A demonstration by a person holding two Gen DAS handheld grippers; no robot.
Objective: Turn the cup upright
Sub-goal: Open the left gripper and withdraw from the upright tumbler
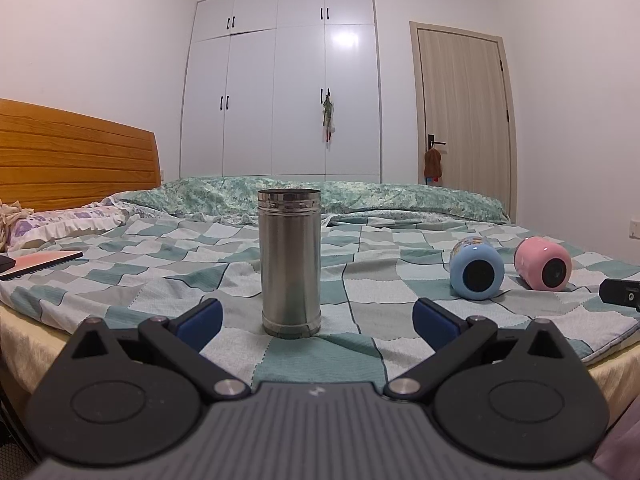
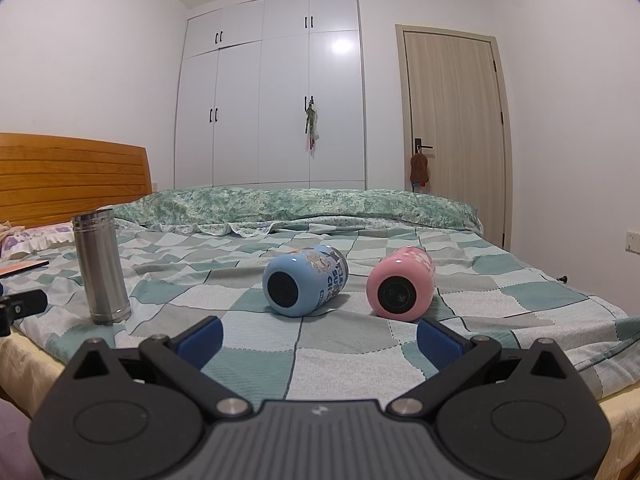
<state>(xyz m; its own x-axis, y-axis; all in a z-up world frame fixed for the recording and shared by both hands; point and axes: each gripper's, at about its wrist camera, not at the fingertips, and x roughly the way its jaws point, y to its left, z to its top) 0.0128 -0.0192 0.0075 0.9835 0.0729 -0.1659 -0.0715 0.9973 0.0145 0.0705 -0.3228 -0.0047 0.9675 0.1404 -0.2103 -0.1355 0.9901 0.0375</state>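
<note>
My left gripper (image 1: 318,322) has its blue fingers wide apart and holds nothing, and the tall silver cup (image 1: 289,262) stands upright on the checked bed cover (image 1: 192,276) just in front of it, between the fingers but not touching them. My right gripper (image 2: 319,338) is wide apart too, with nothing in it. Near it, the blue cup (image 2: 304,280) and the pink cup (image 2: 400,282) lie on their sides next to each other, bottoms facing me, so I cannot see inside any cup.
</note>
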